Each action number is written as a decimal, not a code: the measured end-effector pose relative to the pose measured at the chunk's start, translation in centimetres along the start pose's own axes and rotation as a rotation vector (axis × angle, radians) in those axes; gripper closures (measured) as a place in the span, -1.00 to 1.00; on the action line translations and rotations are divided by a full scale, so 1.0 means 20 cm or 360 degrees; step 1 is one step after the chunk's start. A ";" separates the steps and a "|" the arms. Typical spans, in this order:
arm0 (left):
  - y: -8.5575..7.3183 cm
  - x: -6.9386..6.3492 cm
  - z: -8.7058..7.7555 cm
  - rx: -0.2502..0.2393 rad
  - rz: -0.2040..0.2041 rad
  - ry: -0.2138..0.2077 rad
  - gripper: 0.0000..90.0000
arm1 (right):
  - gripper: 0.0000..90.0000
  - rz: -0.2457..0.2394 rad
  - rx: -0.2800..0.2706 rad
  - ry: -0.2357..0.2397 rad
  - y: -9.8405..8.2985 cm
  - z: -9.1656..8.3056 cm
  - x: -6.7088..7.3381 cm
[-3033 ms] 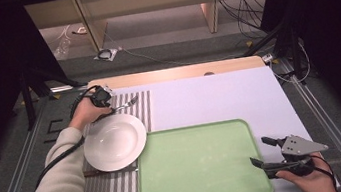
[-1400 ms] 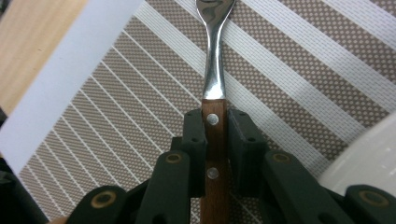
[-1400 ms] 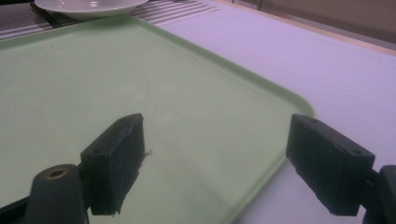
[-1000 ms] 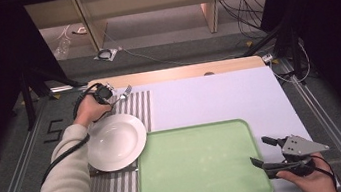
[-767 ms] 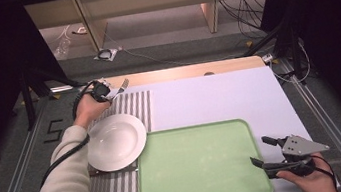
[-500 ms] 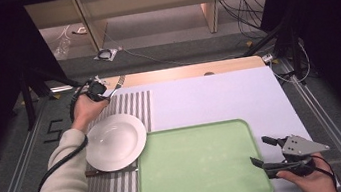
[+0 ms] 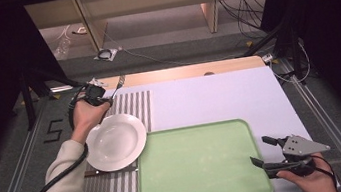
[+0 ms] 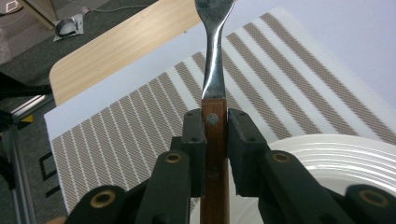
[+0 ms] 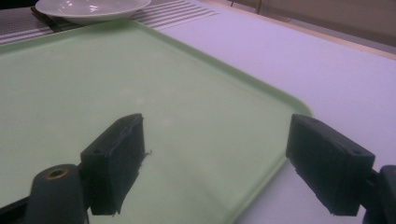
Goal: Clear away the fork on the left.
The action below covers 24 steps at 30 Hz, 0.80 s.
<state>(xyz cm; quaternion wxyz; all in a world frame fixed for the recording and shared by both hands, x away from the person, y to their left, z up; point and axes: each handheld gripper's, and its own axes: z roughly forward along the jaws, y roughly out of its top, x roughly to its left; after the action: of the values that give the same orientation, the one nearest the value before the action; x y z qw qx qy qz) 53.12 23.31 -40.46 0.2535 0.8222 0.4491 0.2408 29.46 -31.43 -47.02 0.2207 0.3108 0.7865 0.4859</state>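
Note:
My left gripper (image 7: 103, 98) is shut on the brown wooden handle of a fork (image 8: 214, 65), held above the far left corner of the striped placemat (image 7: 134, 106). In the left gripper view the pads clamp the handle from both sides, and the metal neck and tines point away toward the table's far edge. In the high view the fork (image 7: 117, 81) sticks out past the hand. A white plate (image 7: 116, 141) lies on the placemat just near of that hand. My right gripper (image 7: 263, 152) rests open over the near right corner of the green tray (image 7: 201, 165), with nothing between its jaws.
The tray (image 9: 140, 84) lies bare on the white table top (image 7: 219, 94). A dark flat object (image 7: 91, 173) pokes out from under the plate's near edge. The table's wooden far edge (image 7: 180, 72) lies close behind the fork. Metal rails run along both sides.
The left hand has lifted the fork off the placemat and carried it up and toward the far left corner. The right gripper has stayed still.

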 end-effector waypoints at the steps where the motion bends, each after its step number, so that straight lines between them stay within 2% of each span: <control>1: 0.00 -0.01 -0.02 -0.0012 -0.0005 0.0004 0.72 | -0.54 -0.0002 0.0000 0.0000 0.00 0.00 0.00; 5: -0.01 -0.06 -0.08 -0.0046 -0.0034 -0.0006 0.72 | -0.54 -0.0005 -0.0008 0.0004 0.00 0.00 0.00; 8: -0.02 -0.10 -0.10 -0.0047 -0.0033 -0.0026 0.72 | -0.54 -0.0002 -0.0012 0.0004 0.00 0.00 0.00; 14: -0.09 -0.19 -0.15 -0.0109 -0.0065 -0.0096 0.72 | -0.54 -0.0001 -0.0016 0.0006 0.00 0.00 0.00; 19: -0.11 -0.27 -0.22 -0.0151 -0.0072 -0.0124 0.72 | -0.54 -0.0001 -0.0016 0.0008 0.00 0.00 0.00; 24: -0.13 -0.37 -0.25 -0.0156 -0.0005 -0.0178 0.72 | -0.54 0.0001 -0.0015 0.0008 0.00 0.00 0.00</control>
<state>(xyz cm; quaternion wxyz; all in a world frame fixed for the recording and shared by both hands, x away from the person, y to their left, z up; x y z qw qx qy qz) 44.80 19.23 -39.54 0.3184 0.8203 0.4234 0.2158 29.44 -31.33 -47.01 0.2200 0.3087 0.7847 0.4905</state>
